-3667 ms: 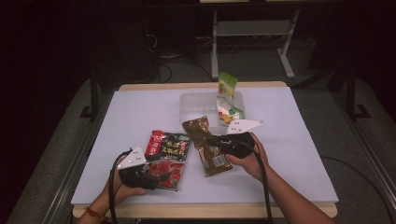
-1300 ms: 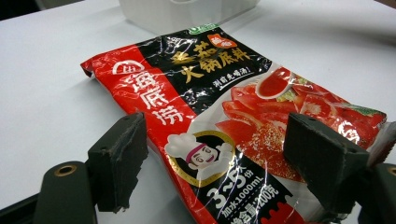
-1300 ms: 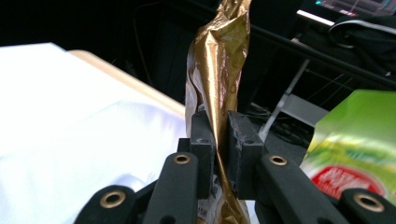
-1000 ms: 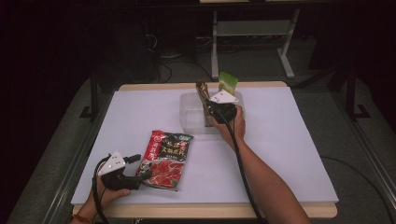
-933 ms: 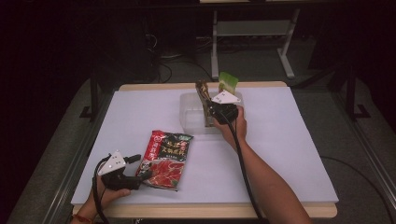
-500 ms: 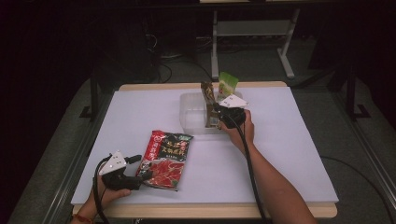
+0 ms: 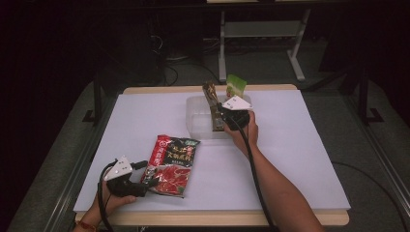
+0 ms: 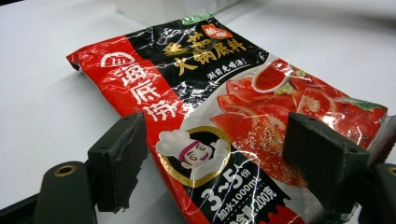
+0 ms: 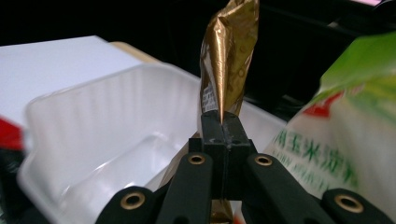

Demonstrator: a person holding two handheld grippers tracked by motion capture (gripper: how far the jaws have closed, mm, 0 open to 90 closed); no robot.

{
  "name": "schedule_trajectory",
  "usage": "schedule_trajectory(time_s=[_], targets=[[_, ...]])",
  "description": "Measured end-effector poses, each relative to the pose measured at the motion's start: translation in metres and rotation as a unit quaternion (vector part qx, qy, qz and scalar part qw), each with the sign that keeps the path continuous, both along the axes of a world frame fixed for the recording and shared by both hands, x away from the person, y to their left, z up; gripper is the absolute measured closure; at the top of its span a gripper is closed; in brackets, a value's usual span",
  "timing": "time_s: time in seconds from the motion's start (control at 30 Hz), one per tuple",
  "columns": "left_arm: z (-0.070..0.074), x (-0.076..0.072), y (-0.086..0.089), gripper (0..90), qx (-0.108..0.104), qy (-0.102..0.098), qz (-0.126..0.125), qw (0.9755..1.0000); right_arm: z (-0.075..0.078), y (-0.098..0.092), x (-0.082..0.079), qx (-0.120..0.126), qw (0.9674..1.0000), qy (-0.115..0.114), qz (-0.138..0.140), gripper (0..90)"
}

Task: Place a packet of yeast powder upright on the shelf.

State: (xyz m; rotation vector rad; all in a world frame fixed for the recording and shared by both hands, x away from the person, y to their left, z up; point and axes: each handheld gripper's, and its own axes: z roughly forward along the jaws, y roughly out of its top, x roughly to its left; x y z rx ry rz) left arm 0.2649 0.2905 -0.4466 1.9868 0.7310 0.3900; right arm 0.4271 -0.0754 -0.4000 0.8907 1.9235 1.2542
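**Gold packet held upright over the clear tub**

White sheeting covers the table (image 7: 300, 159), with dark floor and a pale metal frame in the gloom beyond its far edge. Everything below is placed relative to the clear plastic tub (image 7: 198, 123), which sits on the far half of the table.

Over the tub's right part, the right gripper (image 7: 220, 121) has its jaws pressed together on a gold foil packet (image 7: 212, 99). The right gripper view has the two black pads meeting on the foil (image 9: 224, 60), which rises upright and creased above them. Those jaws have just been closing, with the packet between them. The packet's lower end goes down toward the tub's inside, but whether it touches the bottom cannot be told. The tub's ribbed white wall (image 9: 116, 102) lies to the left of the jaws in that view.

Just behind the tub's right corner stands a green and white packet (image 7: 236, 86), close beside the gold one.

Well in front of the tub, toward the person, a red and black sauce packet (image 7: 171, 159) lies flat. The left gripper (image 7: 151, 181) rests at its near left corner with jaws apart, one pad on each side of the printed face (image 8: 219, 140), not pressing on it.
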Motion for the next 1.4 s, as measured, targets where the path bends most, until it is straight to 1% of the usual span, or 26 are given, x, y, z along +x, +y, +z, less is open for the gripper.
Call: schedule_trajectory(time_s=[0.07,0.1,0.13,0.17,0.23,0.3,0.37,0.4,0.43,0.47,0.53,0.6,0.63,0.7,0.73,0.77,0.8,0.87,0.93,1.0,1.1,1.13,1.23,1.27,1.33,1.4], targets=[[0.000,0.000,0.000,21.5,0.000,0.001,-0.002,1.0000,0.001,0.003,0.002,-0.004,0.9996,-0.022,-0.020,90.0],[0.000,0.000,0.000,21.4,-0.001,0.001,-0.002,1.0000,0.001,0.003,0.002,0.000,0.9989,-0.037,-0.030,90.0],[0.000,0.000,0.000,21.4,-0.001,0.000,-0.003,1.0000,0.002,0.004,0.002,0.004,0.9983,-0.045,-0.036,90.0],[0.000,0.000,0.000,21.4,-0.001,0.000,-0.003,1.0000,0.003,0.004,0.002,0.012,0.9970,-0.058,-0.048,90.0],[-0.001,0.000,0.000,21.4,-0.002,0.001,-0.003,1.0000,0.002,0.005,0.002,0.027,0.9947,-0.074,-0.066,90.0],[0.000,0.000,0.000,21.4,-0.002,0.001,-0.004,1.0000,-0.003,0.007,0.002,0.031,0.9933,-0.083,-0.075,90.0],[0.000,0.000,0.000,21.4,-0.003,0.001,-0.004,1.0000,-0.010,0.009,0.002,0.034,0.9939,-0.078,-0.071,90.0],[0.000,0.000,0.000,21.4,-0.003,0.001,-0.004,1.0000,-0.013,0.010,0.001,0.039,0.9944,-0.075,-0.064,90.0],[0.000,0.000,0.000,21.3,-0.002,0.001,-0.004,1.0000,-0.016,0.010,0.000,0.036,0.9948,-0.075,-0.059,90.0],[0.000,0.000,0.000,21.3,-0.002,0.001,-0.004,1.0000,-0.017,0.012,-0.001,0.027,0.9949,-0.081,-0.055,90.0],[0.000,-0.001,0.000,21.3,-0.003,0.001,-0.004,1.0000,-0.017,0.013,-0.002,0.023,0.9957,-0.076,-0.049,90.0],[0.000,-0.001,0.000,21.3,-0.002,0.000,-0.004,1.0000,-0.020,0.012,-0.005,0.017,0.9970,-0.066,-0.037,90.0],[0.000,-0.001,0.000,21.3,-0.002,0.000,-0.004,1.0000,-0.020,0.010,-0.007,0.020,0.9972,-0.065,-0.032,89.9],[-0.001,0.000,0.000,21.1,-0.001,0.002,-0.005,1.0000,-0.019,0.006,-0.010,0.032,0.9979,-0.051,-0.021,89.5],[-0.001,0.000,0.000,21.0,-0.001,0.002,-0.005,1.0000,-0.019,0.006,-0.010,0.032,0.9979,-0.051,-0.021,89.5],[-0.001,0.000,0.000,21.0,-0.001,0.002,-0.004,1.0000,-0.019,0.001,-0.012,0.026,0.9988,-0.041,-0.005,88.7],[-0.001,0.000,0.000,20.9,-0.001,0.002,-0.004,1.0000,-0.018,-0.001,-0.014,0.020,0.9992,-0.035,0.001,88.3],[-0.001,0.000,-0.001,20.8,-0.001,0.003,-0.004,1.0000,-0.016,-0.004,-0.015,0.008,0.9998,-0.019,0.007,86.6],[-0.001,0.000,-0.001,20.8,0.000,0.003,-0.004,1.0000,-0.014,-0.009,-0.015,0.004,0.9999,-0.001,0.013,86.5],[0.000,0.000,-0.001,20.8,0.004,0.001,-0.005,1.0000,-0.012,-0.012,-0.015,0.002,0.9997,0.018,0.017,87.2],[0.000,0.000,-0.001,20.8,0.005,0.001,-0.005,1.0000,-0.011,-0.014,-0.017,-0.008,0.9987,0.038,0.032,89.6],[0.000,0.000,-0.001,20.8,0.005,0.001,-0.005,1.0000,-0.011,-0.014,-0.017,-0.008,0.9987,0.038,0.032,89.6],[-0.001,0.000,-0.001,20.7,0.005,0.002,-0.005,1.0000,-0.010,-0.013,-0.019,-0.020,0.9971,0.057,0.046,89.9],[-0.001,0.000,-0.001,20.7,0.005,0.003,-0.005,1.0000,-0.010,-0.012,-0.020,-0.029,0.9961,0.066,0.051,90.0],[-0.001,0.000,-0.001,20.8,0.005,0.003,-0.005,1.0000,-0.010,-0.012,-0.020,-0.030,0.9959,0.069,0.051,90.0],[-0.001,0.000,-0.001,20.7,0.005,0.003,-0.005,1.0000,-0.012,-0.013,-0.020,-0.029,0.9951,0.078,0.054,90.0]])
